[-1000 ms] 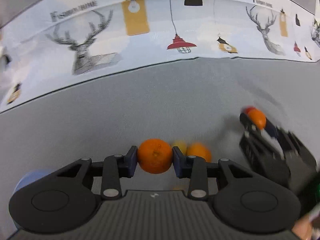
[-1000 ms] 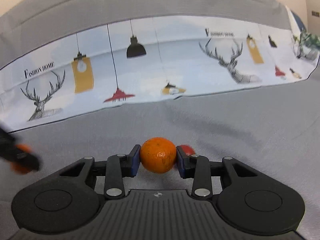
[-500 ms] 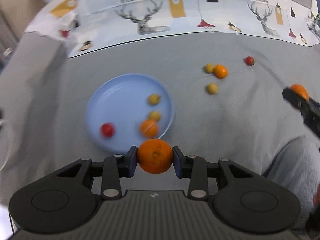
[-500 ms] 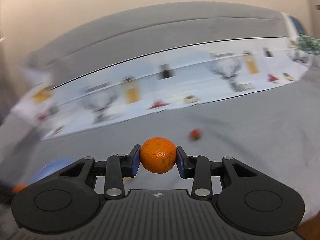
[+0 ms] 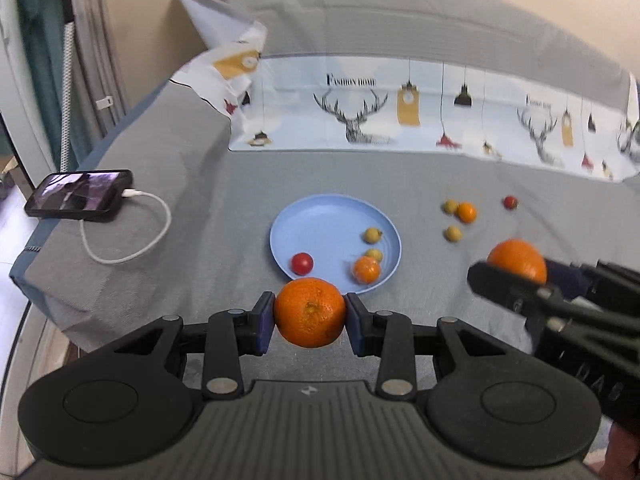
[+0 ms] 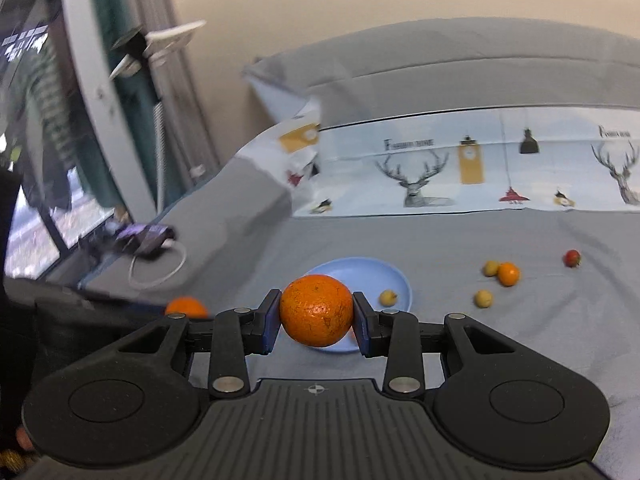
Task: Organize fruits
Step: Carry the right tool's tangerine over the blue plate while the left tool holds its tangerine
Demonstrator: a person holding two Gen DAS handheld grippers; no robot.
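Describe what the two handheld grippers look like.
The left gripper and the right gripper look alike: a matte black plastic body with a ribbed centre panel bearing a small round emblem, a round disc at each side, black linkage arms with silver rivets, and jaws faced with dark blue pads. No cables or sleeves show.

The left gripper (image 5: 310, 322) is a matte black plastic tool with two rounded lobes, each carrying a shallow circular disc, and a ribbed dark grey centre panel bearing a small round crosshair emblem. Black linkage arms, pinned by silver round-headed screws, run forward to two fingers faced with flat blue pads (image 5: 262, 322). The right gripper (image 6: 316, 322) has the same build: black lobes, ribbed panel, silver screws, blue-faced fingers (image 6: 360, 324).
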